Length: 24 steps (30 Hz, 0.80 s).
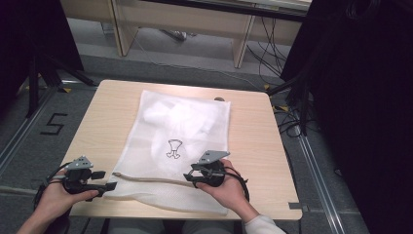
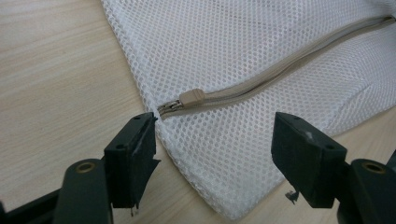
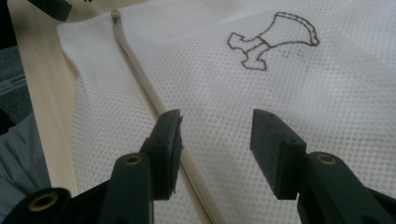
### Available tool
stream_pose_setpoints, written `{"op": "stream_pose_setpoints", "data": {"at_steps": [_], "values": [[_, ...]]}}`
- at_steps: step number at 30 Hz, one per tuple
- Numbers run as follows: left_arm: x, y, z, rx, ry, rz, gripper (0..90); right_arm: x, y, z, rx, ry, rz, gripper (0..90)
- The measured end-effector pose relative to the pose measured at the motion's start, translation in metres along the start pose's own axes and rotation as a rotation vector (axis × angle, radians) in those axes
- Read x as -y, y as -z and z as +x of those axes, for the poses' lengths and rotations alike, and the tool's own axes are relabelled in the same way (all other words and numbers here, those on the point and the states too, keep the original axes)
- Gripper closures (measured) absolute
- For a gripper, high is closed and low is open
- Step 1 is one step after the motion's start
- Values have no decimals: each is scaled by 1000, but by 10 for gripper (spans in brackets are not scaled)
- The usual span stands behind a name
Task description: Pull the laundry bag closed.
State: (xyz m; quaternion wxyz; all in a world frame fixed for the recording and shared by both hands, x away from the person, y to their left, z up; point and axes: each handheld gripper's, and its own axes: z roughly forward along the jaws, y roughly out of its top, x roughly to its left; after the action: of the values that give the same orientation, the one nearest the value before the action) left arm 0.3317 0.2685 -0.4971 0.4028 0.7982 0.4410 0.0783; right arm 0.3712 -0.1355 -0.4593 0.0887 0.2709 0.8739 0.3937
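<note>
A white mesh laundry bag (image 1: 180, 141) lies flat on the wooden table (image 1: 253, 136), with white cloth inside and a brown emblem (image 1: 174, 147) on top. A beige zipper (image 1: 146, 178) runs across its near end, and its slider (image 2: 191, 97) sits at the left corner. My left gripper (image 1: 108, 185) is open at that corner, its jaws astride the bag's edge just short of the slider (image 2: 215, 154). My right gripper (image 1: 191, 175) hovers open over the mesh near the zipper's right part (image 3: 217, 140), with nothing between its jaws.
The bag's near edge hangs close to the table's front edge (image 1: 185, 214). Bare wood shows left and right of the bag. Black curtains (image 1: 360, 97), cables and a stand's legs (image 1: 44, 73) surround the table on the floor.
</note>
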Motion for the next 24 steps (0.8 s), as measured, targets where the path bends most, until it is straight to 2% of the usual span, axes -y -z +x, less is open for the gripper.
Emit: {"op": "stream_pose_setpoints", "data": {"at_steps": [1,2,3,5,7,8,10,12,16,24], "values": [[0,0,0,0,0,0,305,0,0,0,0,0,0,548],[0,0,0,-4,4,-5,305,-6,-4,5,-8,30,-14,556],[1,-2,-1,-4,7,-21,305,-7,-6,7,-11,22,-13,556],[1,-2,-1,2,1,-14,305,-12,-10,10,-22,39,-2,556],[1,-2,-1,4,6,-19,303,-14,-15,12,-23,35,-11,558],[0,-1,-1,6,-1,-2,303,-16,-17,14,-31,43,-2,559],[1,-3,-2,15,17,-25,301,-22,-25,18,-59,61,2,571],[1,-2,-2,13,9,-3,300,-25,-29,22,-56,65,-9,576],[1,-2,-2,14,11,1,300,-34,-40,29,-75,101,-3,590],[1,-4,-2,6,2,5,296,-45,-53,38,-100,113,15,600]]}}
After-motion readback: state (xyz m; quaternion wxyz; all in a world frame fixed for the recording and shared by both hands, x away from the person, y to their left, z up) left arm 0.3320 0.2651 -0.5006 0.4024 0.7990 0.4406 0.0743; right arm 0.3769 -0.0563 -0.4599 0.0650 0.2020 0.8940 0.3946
